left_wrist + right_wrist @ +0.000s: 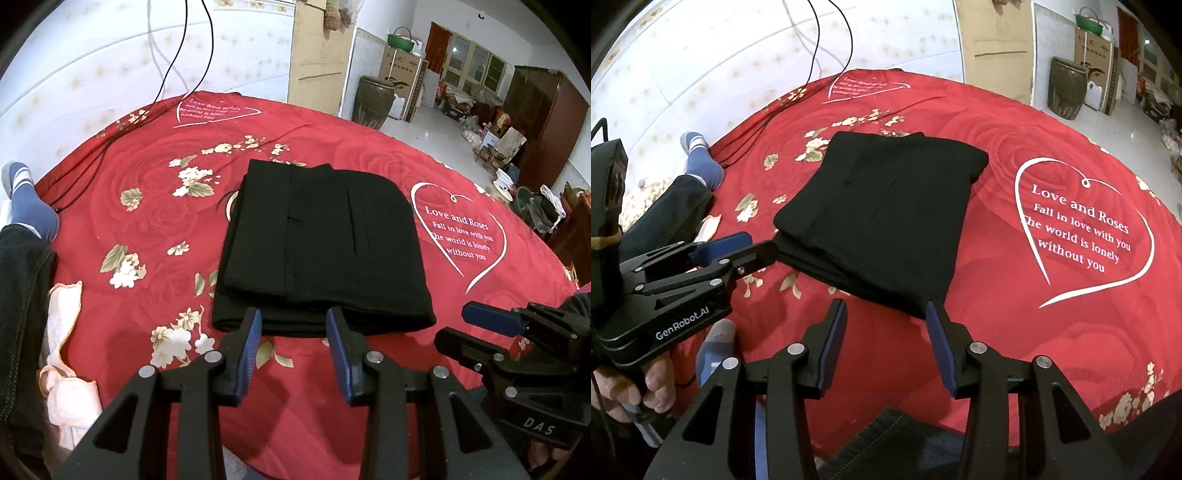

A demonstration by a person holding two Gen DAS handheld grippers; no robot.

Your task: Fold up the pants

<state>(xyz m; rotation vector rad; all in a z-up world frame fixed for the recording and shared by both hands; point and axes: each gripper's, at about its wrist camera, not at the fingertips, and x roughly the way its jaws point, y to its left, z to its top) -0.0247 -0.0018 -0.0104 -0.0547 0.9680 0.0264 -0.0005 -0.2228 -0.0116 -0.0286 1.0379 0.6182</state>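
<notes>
Black pants (321,243) lie folded into a compact rectangle in the middle of the red rose-print bed sheet (155,206). My left gripper (293,314) hovers open at the near edge of the bundle, with nothing between its blue pads. In the right wrist view the pants (882,218) run diagonally. My right gripper (885,304) stands open just short of their near corner and holds nothing. The left gripper (757,245) shows there at the bundle's left edge. The right gripper (469,332) appears at the lower right of the left wrist view, off the cloth.
A person's leg in dark jeans (22,314) and a blue sock (29,206) lie at the left. Beside the leg sits a white cloth (66,354). Black cables (122,136) trail over the sheet's far left. A hand (653,387) holds the left gripper. Furniture and clutter fill the room's right.
</notes>
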